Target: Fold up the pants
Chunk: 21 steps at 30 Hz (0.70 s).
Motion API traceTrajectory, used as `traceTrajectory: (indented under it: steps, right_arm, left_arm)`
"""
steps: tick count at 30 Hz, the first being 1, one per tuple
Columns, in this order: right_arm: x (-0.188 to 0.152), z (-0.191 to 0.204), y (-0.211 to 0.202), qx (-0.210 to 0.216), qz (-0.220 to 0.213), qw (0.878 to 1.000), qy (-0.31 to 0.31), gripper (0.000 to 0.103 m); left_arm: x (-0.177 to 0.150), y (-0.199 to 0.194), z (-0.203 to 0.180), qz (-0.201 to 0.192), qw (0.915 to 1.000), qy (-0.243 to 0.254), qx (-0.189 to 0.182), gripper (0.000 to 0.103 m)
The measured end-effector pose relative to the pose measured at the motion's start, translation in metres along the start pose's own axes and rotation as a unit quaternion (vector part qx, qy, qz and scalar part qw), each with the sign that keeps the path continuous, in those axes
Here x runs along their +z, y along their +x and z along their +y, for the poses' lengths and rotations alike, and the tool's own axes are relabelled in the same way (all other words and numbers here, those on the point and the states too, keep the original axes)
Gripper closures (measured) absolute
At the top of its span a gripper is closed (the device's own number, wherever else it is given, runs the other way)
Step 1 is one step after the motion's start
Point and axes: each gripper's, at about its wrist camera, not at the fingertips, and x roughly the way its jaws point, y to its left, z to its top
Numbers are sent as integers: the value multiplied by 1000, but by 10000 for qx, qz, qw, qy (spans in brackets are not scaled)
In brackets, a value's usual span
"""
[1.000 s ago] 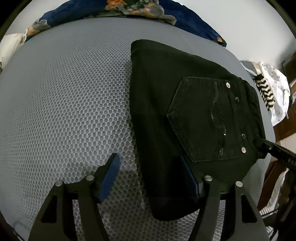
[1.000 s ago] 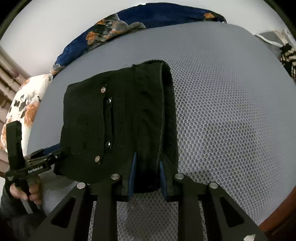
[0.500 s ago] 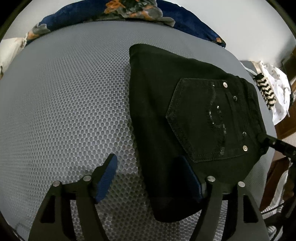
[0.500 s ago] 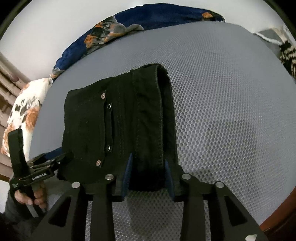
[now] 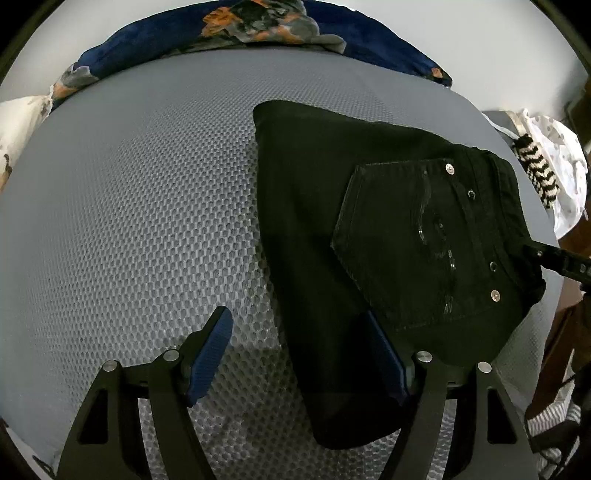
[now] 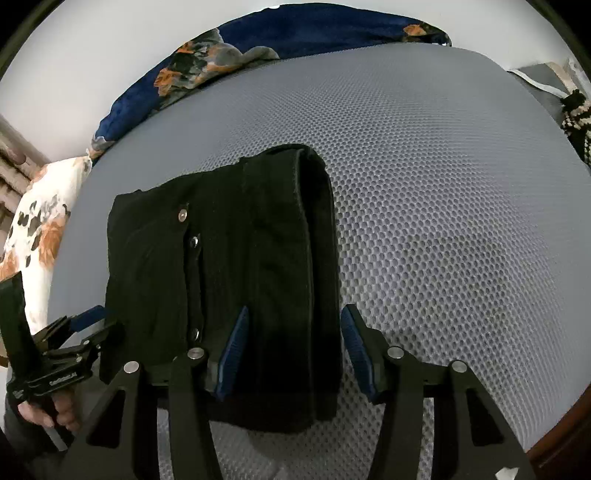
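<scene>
The black pants (image 5: pixel 369 240) lie folded into a compact rectangle on the grey mesh bed surface (image 5: pixel 129 221), back pocket with rivets facing up. My left gripper (image 5: pixel 299 339) is open, its jaws straddling the near left edge of the fold without pinching it. In the right wrist view the pants (image 6: pixel 229 266) show their waistband end. My right gripper (image 6: pixel 293 339) is open, its jaws standing on either side of the thick folded edge. The left gripper also shows in the right wrist view (image 6: pixel 88 325), and the right gripper's tip in the left wrist view (image 5: pixel 532 251).
A dark blue floral blanket (image 5: pixel 258 26) is bunched along the far edge of the bed. A white floral pillow (image 6: pixel 40 221) lies at the left. White and striped clothes (image 5: pixel 546 173) sit beyond the right edge, near brown wooden furniture (image 5: pixel 565 332).
My right gripper has opened and let go of the folded edge it was pinching. The left gripper has stayed open and has barely moved.
</scene>
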Motion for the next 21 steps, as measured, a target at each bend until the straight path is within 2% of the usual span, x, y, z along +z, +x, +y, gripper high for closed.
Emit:
traceTrajectory:
  steps: [4, 9, 15, 21]
  right_arm:
    - [4, -4, 4, 55, 24, 10000, -3, 53]
    - [11, -13, 11, 262, 96, 9996, 53, 47]
    - [15, -32, 21, 930, 292, 9947, 317, 44]
    - [17, -48, 29, 1598, 459, 9846, 543, 44]
  left_arm:
    - [11, 0, 8, -31, 9995, -227, -219, 29]
    - [25, 3, 34, -79, 9932, -890, -750, 29]
    - [31, 11, 54, 27, 9859, -1203, -1159, 31]
    - [36, 29, 57, 253, 9777, -1369, -1573, 31]
